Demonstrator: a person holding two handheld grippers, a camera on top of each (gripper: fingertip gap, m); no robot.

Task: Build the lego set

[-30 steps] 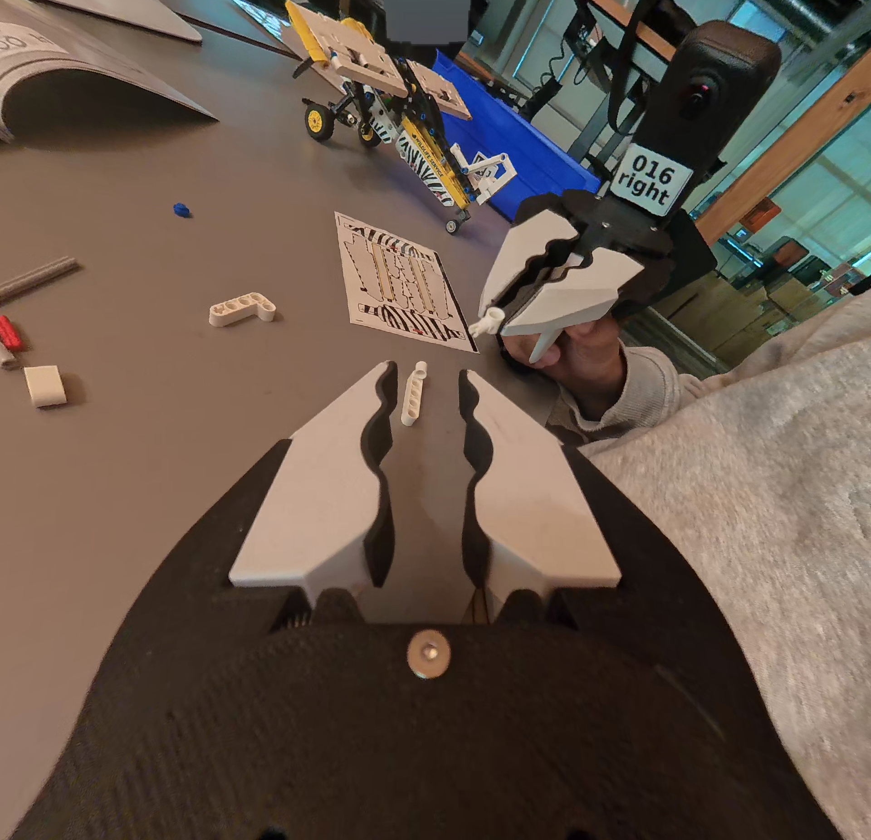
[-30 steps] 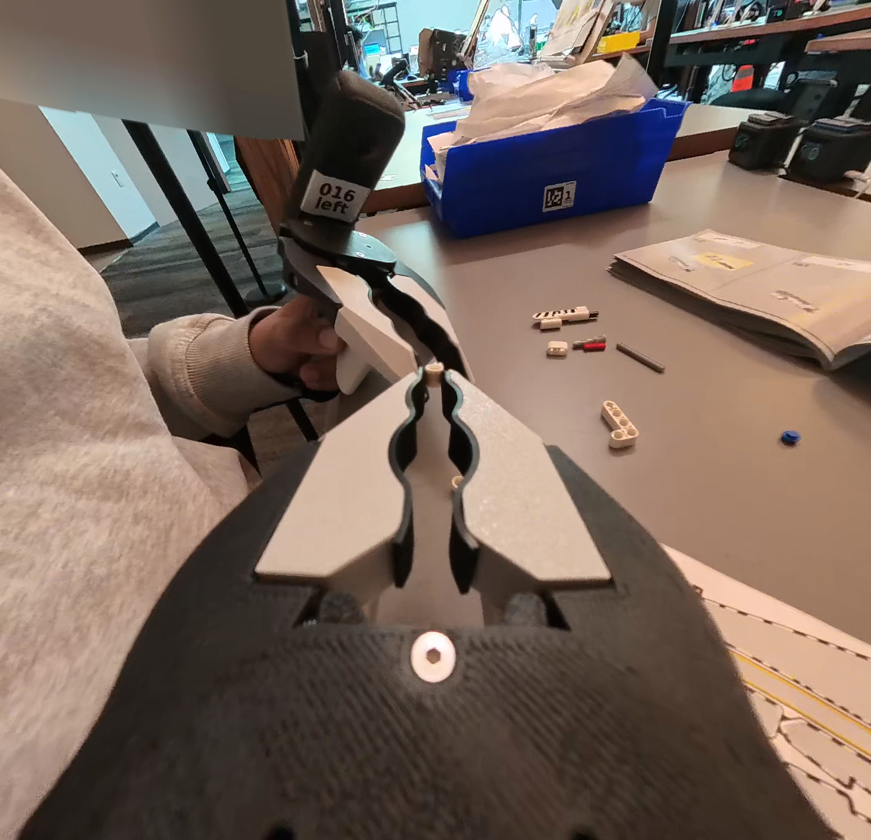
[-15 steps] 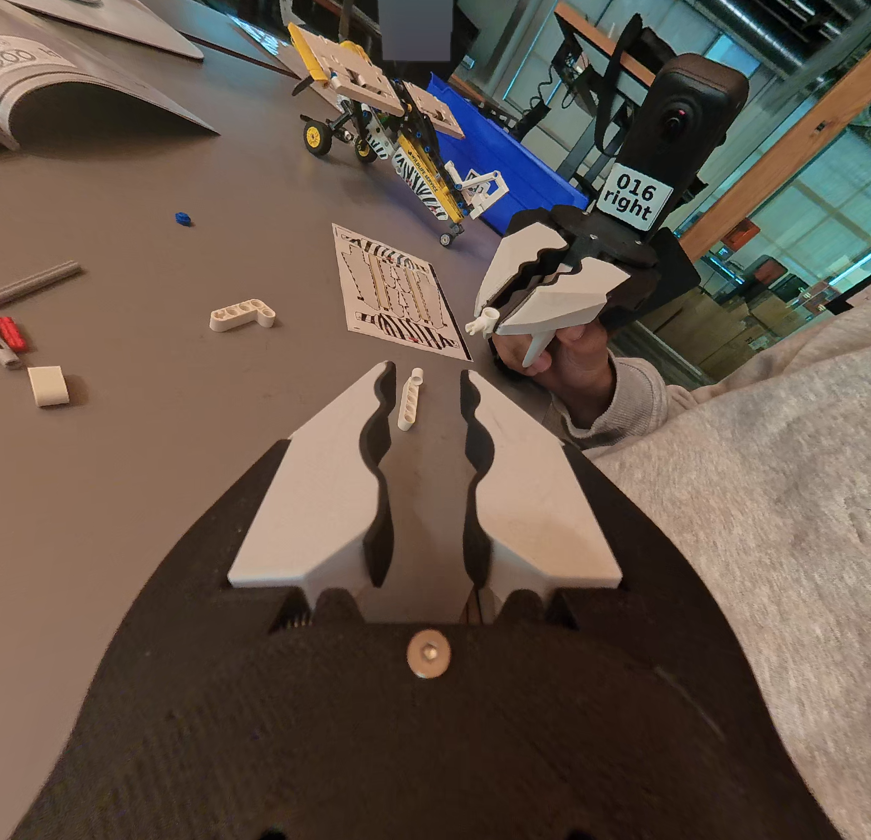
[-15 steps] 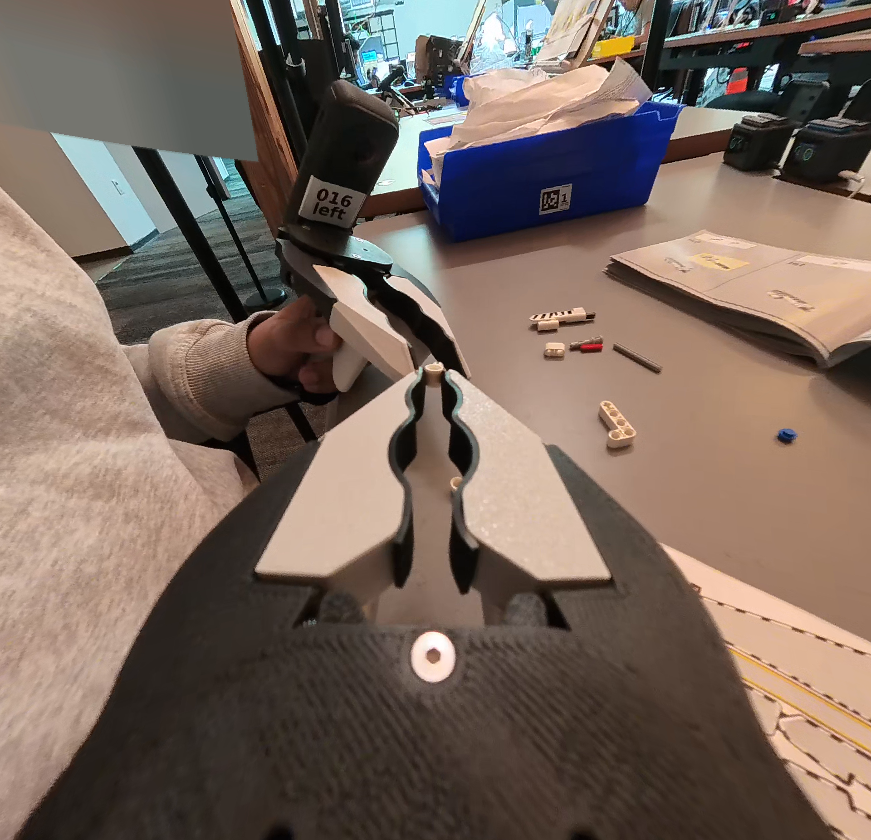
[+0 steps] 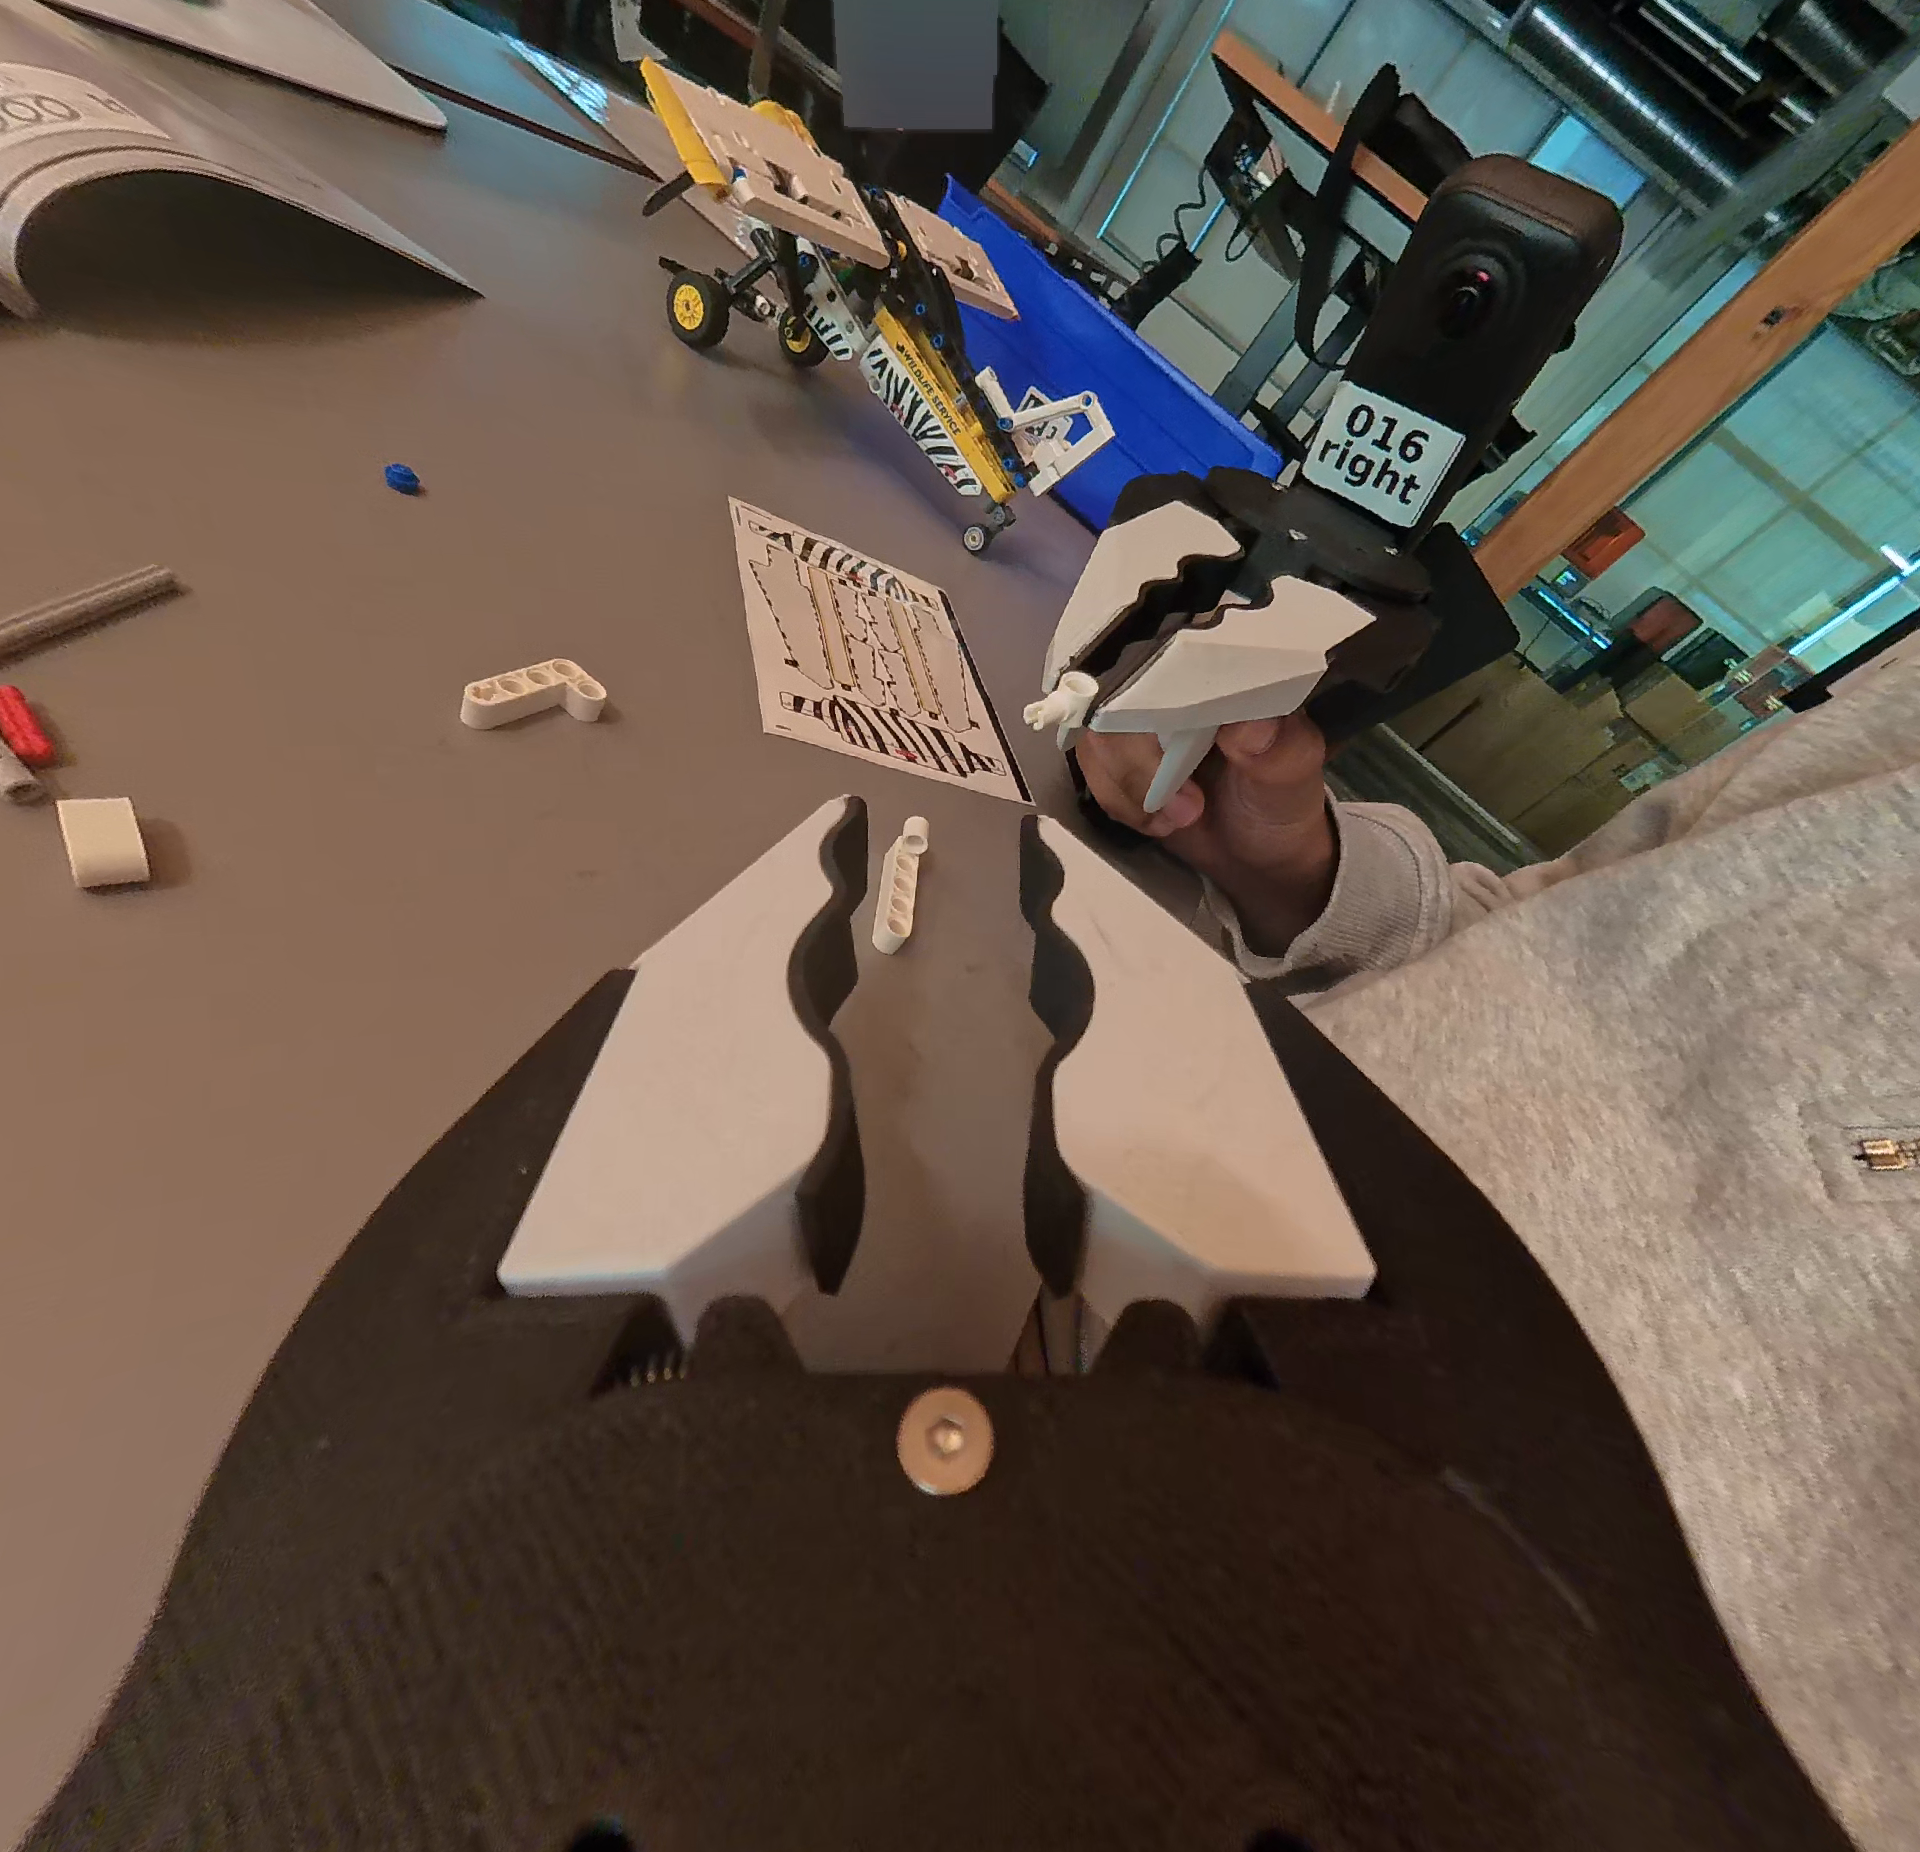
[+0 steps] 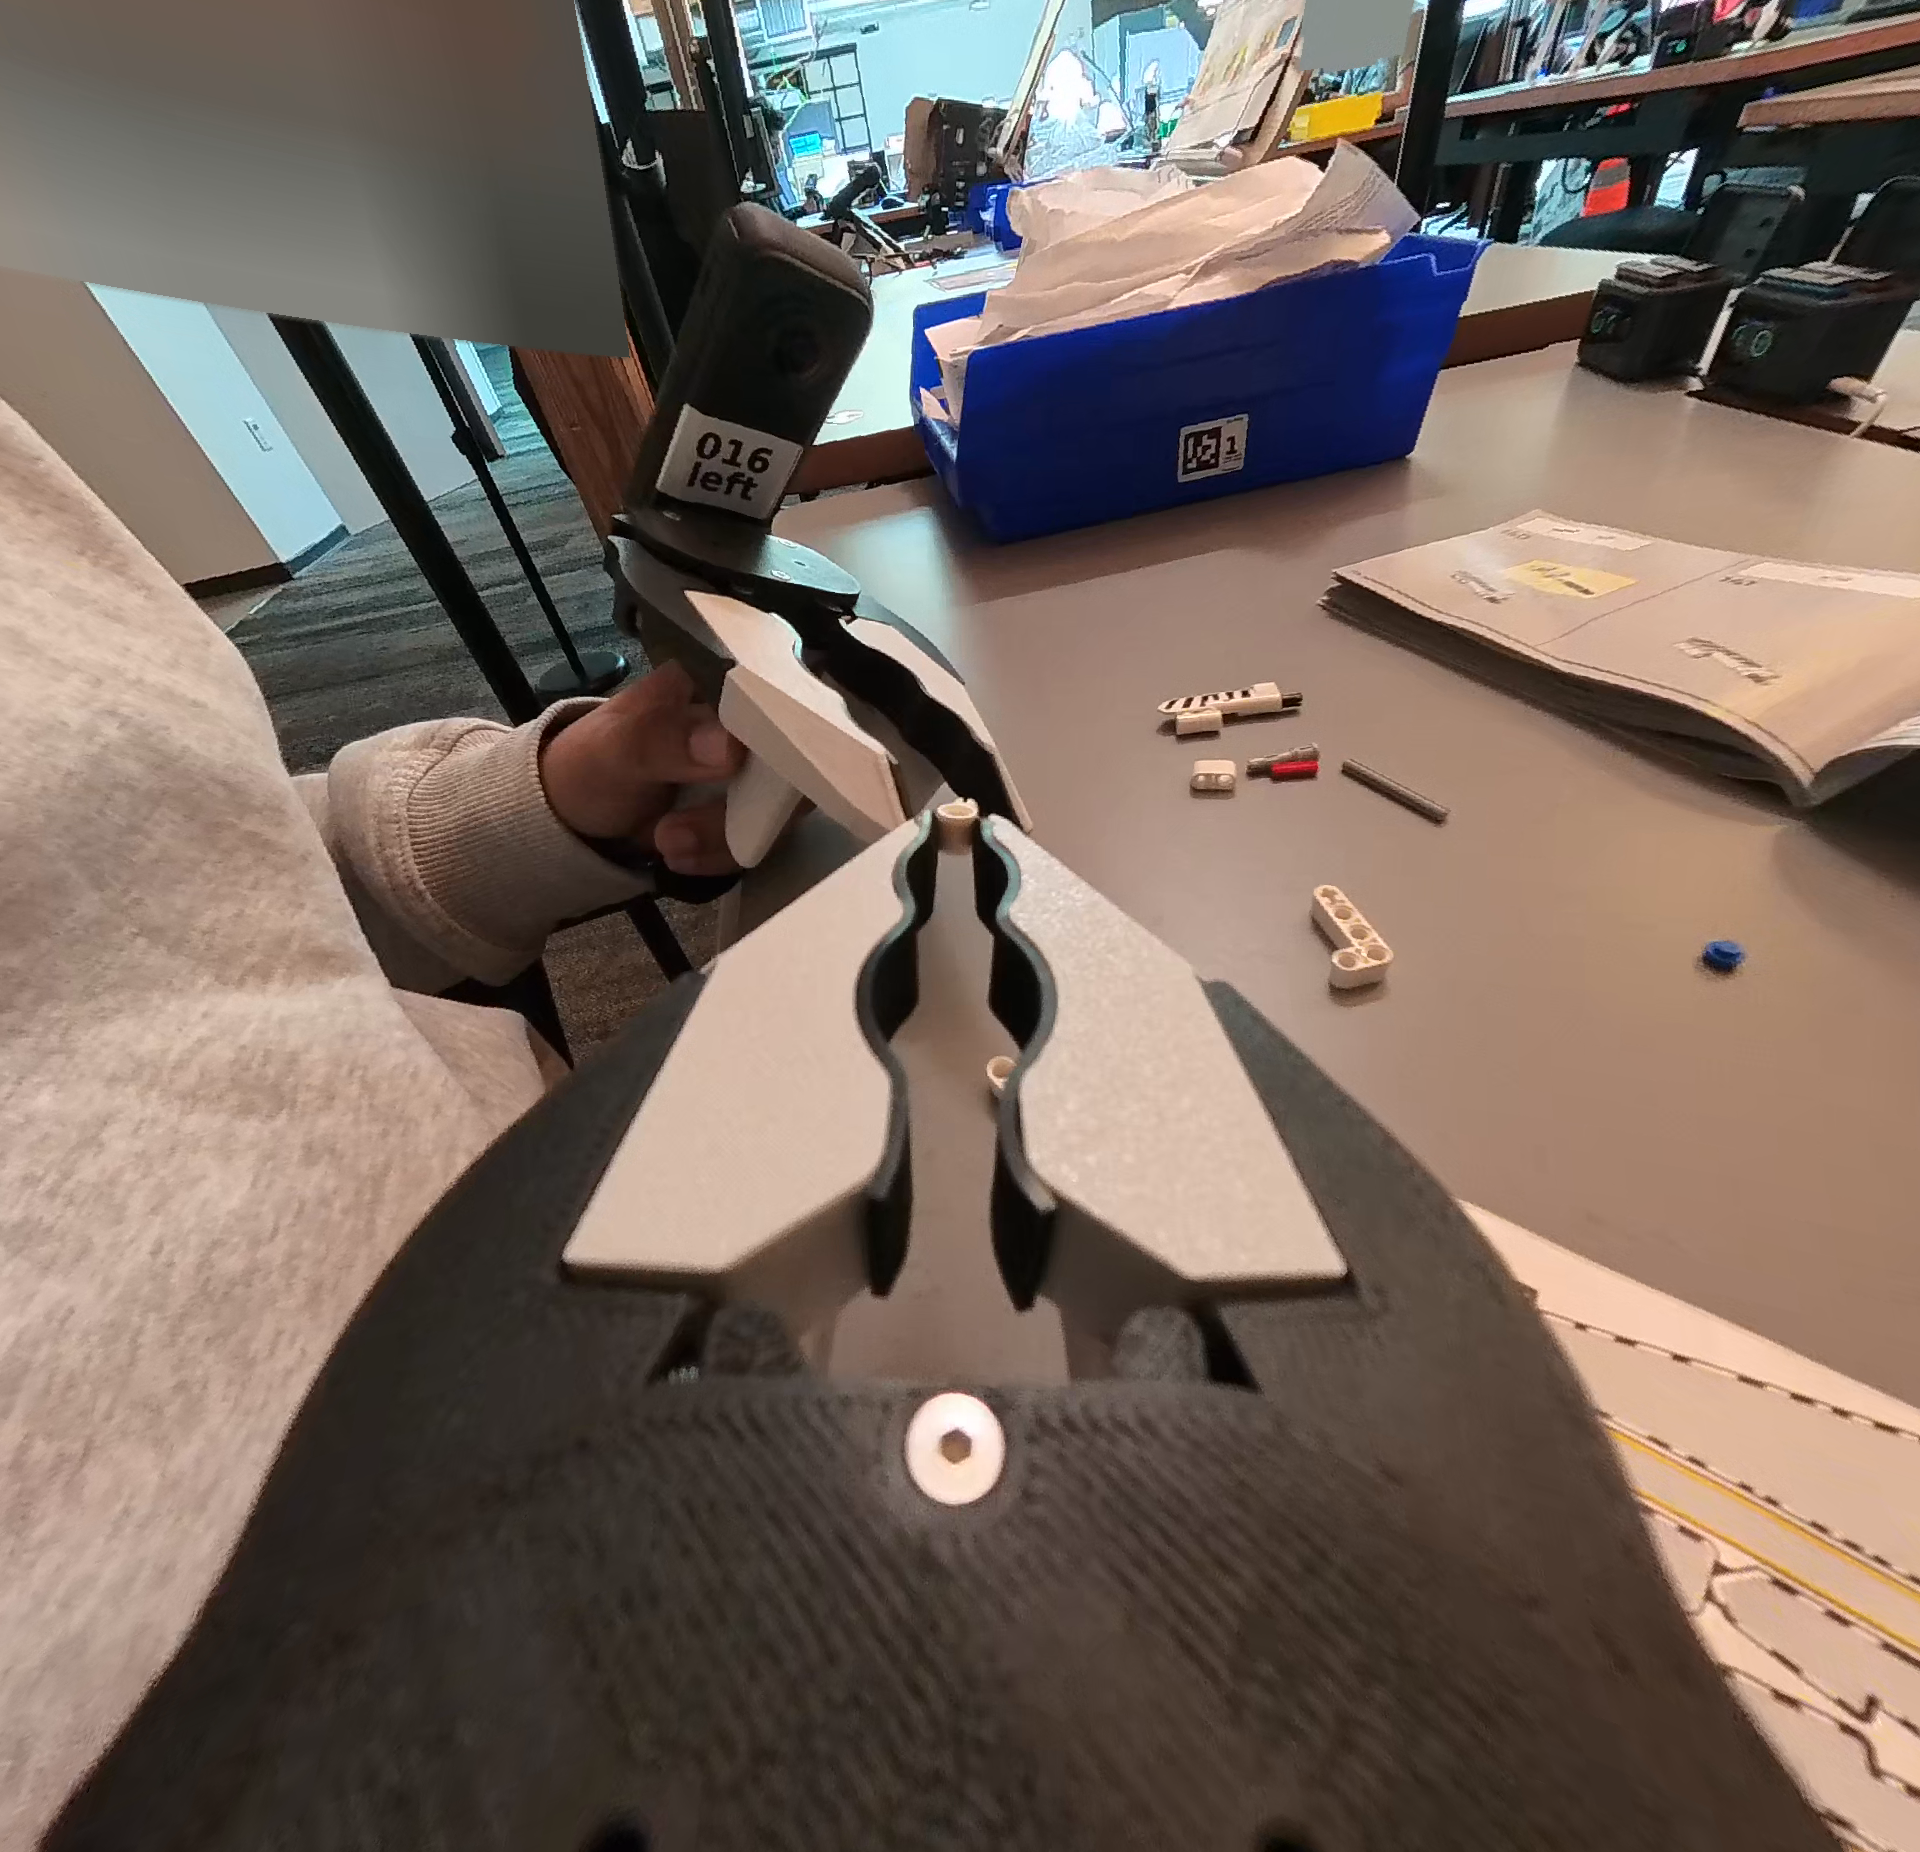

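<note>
The left tool (image 5: 940, 826) is held low over the grey surface (image 5: 416, 971) with its jaws standing wide and nothing between the fingers. A thin white beam (image 5: 900, 883) lies flat on the surface just beyond the fingertips, nearer the left finger and clear of both. The right tool (image 6: 957, 832) is held above the surface to the right, its jaws drawn narrow and clamped on a small white connector (image 6: 956, 823), which protrudes from the fingertips; in the left wrist view the same connector (image 5: 1060, 706) projects leftward from that tool (image 5: 1081, 696). A sticker sheet (image 5: 868, 649) with striped markings lies flat beyond the thin white beam. A white angled beam (image 5: 532, 692) lies to the left of the sheet, and a small blue round piece (image 5: 401, 476) lies farther off. At the left edge lie a small white block (image 5: 102, 840), a red pin (image 5: 23, 724) and a grey axle (image 5: 88, 607). The partly built yellow and white aeroplane model (image 5: 842, 275) stands on its wheels at the far side of the surface, in front of a blue bin (image 5: 1091, 348). An open instruction booklet (image 6: 1662, 639) lies at the far left.
</note>
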